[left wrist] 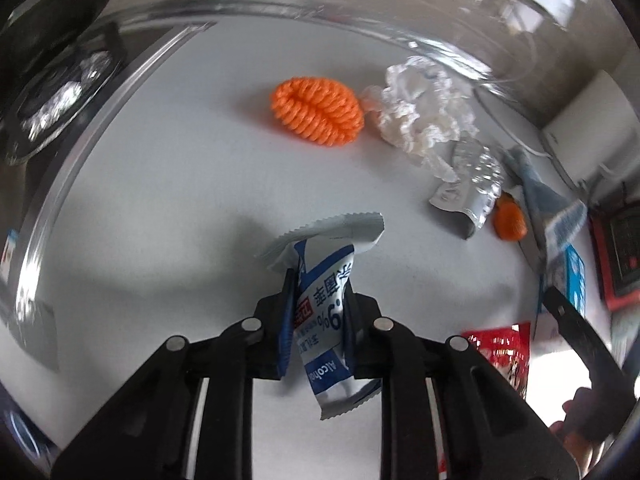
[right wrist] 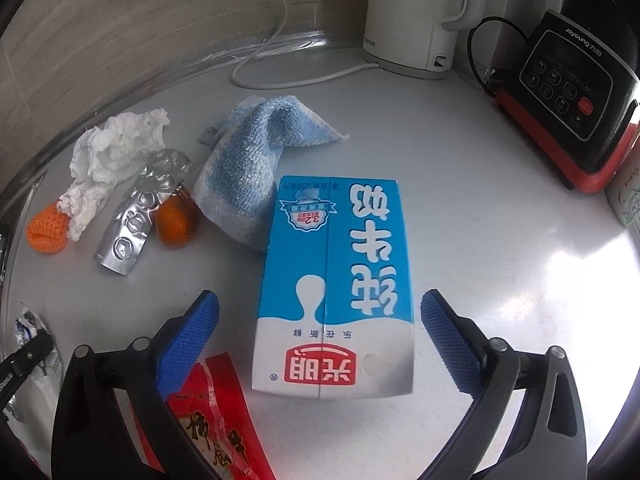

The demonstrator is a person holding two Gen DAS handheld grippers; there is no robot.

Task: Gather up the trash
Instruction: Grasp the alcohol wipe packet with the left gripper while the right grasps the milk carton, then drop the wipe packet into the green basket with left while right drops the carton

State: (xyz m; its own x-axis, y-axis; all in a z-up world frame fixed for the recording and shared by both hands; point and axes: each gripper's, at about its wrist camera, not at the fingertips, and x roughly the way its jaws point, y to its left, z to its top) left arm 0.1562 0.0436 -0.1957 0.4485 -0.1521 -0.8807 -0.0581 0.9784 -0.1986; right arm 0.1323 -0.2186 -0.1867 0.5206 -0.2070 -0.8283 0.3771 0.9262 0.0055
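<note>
My left gripper is shut on a white and blue alcohol wipe sachet, which is pinched upright between the blue pads above the white counter. My right gripper stands open on either side of a blue and white milk carton lying flat; a small gap shows at each pad. A crumpled tissue, a foil blister pack and a red snack wrapper lie nearby. The wrapper sits under the right gripper's left finger.
An orange knitted scrubber, a small orange fruit and a blue towel lie on the counter. A white kettle with its cable and a black and red appliance stand at the back. A metal rim borders the counter.
</note>
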